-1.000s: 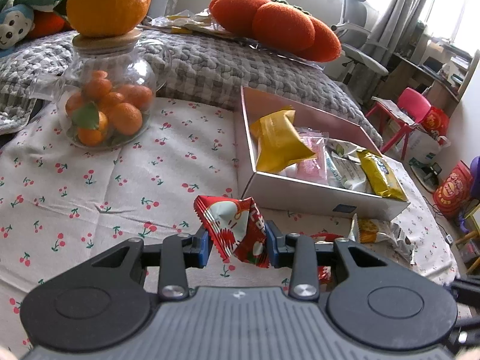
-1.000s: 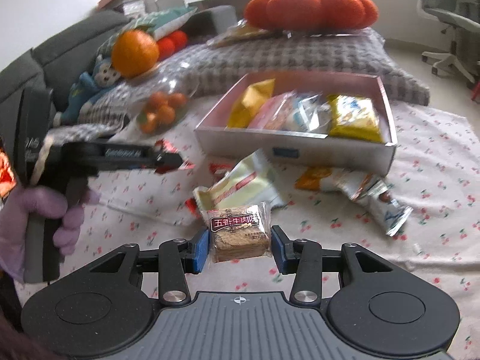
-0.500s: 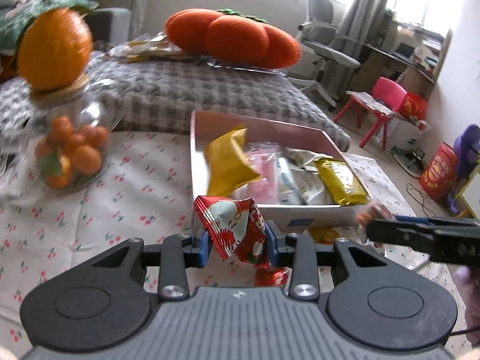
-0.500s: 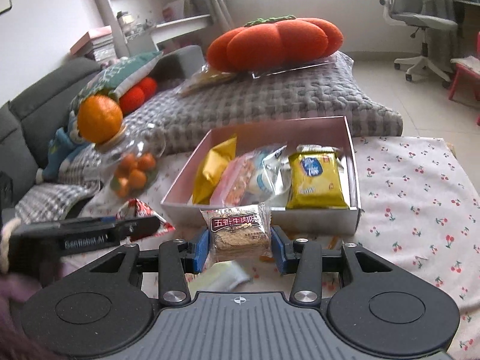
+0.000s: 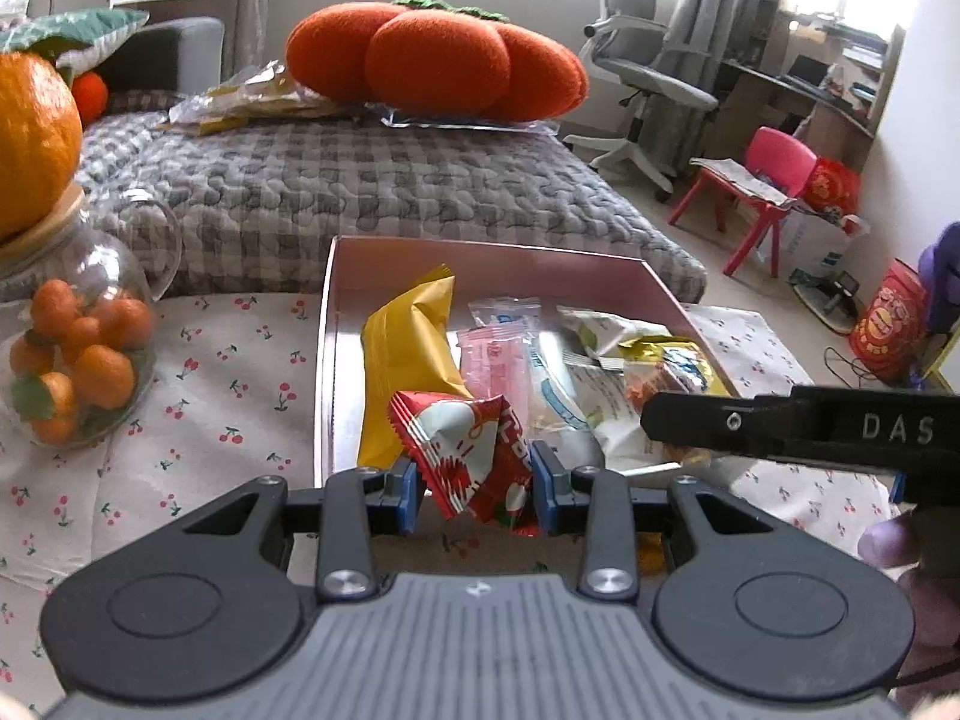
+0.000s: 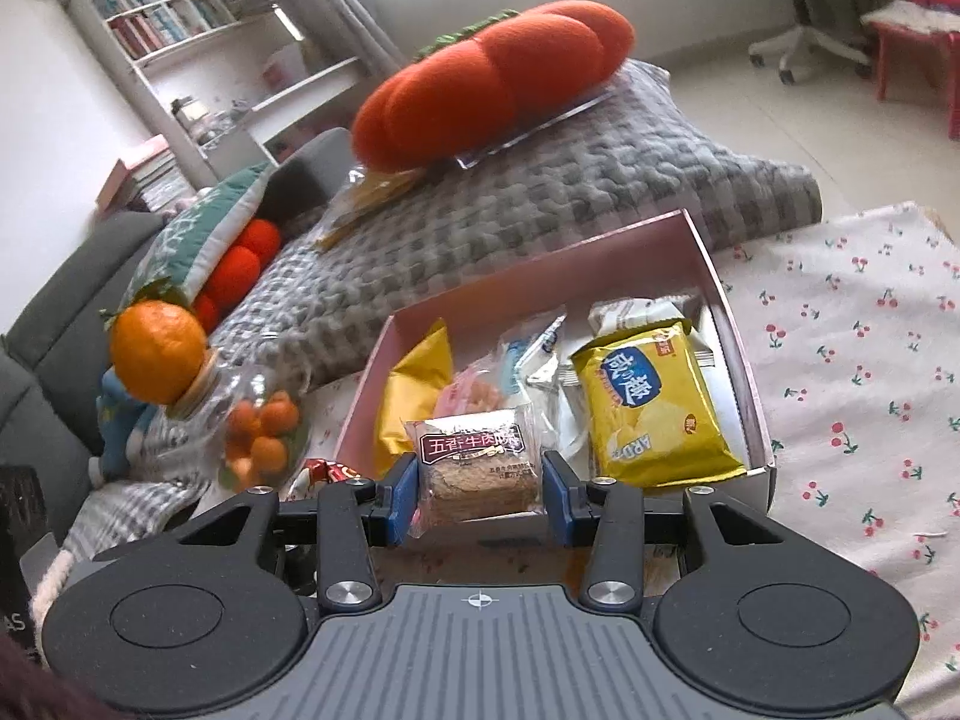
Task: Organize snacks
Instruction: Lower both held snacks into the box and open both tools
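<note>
My left gripper (image 5: 474,495) is shut on a red and white snack packet (image 5: 468,456), held just before the near wall of the pink box (image 5: 327,360). In the right wrist view my right gripper (image 6: 480,501) is shut on a clear-wrapped brown cake with a dark label (image 6: 474,471), at the box's near edge (image 6: 762,471). The box holds a tall yellow packet (image 5: 408,354), a pink packet (image 5: 495,360), white packets (image 5: 600,384) and a yellow chip bag (image 6: 651,405). The right gripper's black finger (image 5: 780,423) reaches across the box's right side in the left wrist view.
A glass jar of small oranges (image 5: 78,354) with a big orange (image 5: 30,132) on its lid stands left of the box on the cherry-print cloth (image 5: 228,372). Behind lie a grey quilted blanket (image 5: 372,186) and an orange pumpkin cushion (image 5: 438,60). A pink chair (image 5: 762,186) stands far right.
Both grippers have swung toward the pink box with their snacks still gripped. The box now fills the middle of both views, and the right gripper's finger has come in over the box's right side.
</note>
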Tool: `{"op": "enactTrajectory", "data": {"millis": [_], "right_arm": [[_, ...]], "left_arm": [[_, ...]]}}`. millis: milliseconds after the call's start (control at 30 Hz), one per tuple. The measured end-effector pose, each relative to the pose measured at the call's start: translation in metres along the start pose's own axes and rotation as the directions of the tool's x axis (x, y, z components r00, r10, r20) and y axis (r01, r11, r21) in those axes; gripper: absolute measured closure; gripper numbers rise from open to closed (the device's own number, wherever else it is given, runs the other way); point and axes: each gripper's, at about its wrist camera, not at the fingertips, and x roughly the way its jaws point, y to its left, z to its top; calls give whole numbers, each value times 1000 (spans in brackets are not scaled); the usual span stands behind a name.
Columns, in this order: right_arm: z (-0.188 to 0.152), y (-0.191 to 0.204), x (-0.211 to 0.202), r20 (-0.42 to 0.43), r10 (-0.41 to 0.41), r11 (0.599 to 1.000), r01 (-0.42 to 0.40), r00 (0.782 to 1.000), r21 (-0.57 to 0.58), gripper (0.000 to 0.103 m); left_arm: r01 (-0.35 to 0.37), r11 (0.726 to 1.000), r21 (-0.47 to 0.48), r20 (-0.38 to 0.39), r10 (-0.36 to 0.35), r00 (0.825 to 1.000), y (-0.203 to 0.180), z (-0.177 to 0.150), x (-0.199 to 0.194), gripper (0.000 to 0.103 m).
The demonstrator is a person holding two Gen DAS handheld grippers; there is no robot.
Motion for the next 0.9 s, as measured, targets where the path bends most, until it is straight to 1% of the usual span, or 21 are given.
{"op": "enactTrajectory", "data": {"millis": [100,333,500,600,667,700,733,767,800,900], "right_arm": [[1,-2,8,-6,-7,1000,7,1000,6,61],[6,-1,16,7,4,1000,-4,1000,22,60],[6,-4,19,8,-9,999,9,1000,33,60],[5,-7,20,7,-17,999,17,1000,37,58],[6,-7,20,7,-16,999,16,1000,35,57],[6,-7,19,11,-15,999,14,1000,37,53],[6,-7,18,13,-15,999,15,1000,43,49],[7,-7,16,18,-17,998,16,1000,55,42],[7,-7,15,24,-12,998,10,1000,65,38],[9,-5,11,33,-3,998,0,999,70,34]], "left_arm": [[-4,1000,-11,-10,4,1000,3,2,6,70],[-19,1000,5,-11,19,1000,4,7,14,70],[-20,1000,17,-6,20,1000,4,9,16,70],[-19,999,35,-1,19,1000,3,8,15,69],[-19,998,56,6,19,1000,2,7,15,67],[-23,998,63,11,23,1000,1,7,14,63],[-32,997,69,13,31,999,0,7,14,55],[-40,996,77,15,39,999,0,7,13,52],[-42,996,83,18,41,999,0,6,12,49],[-45,995,92,18,43,999,-1,6,9,33]]}}
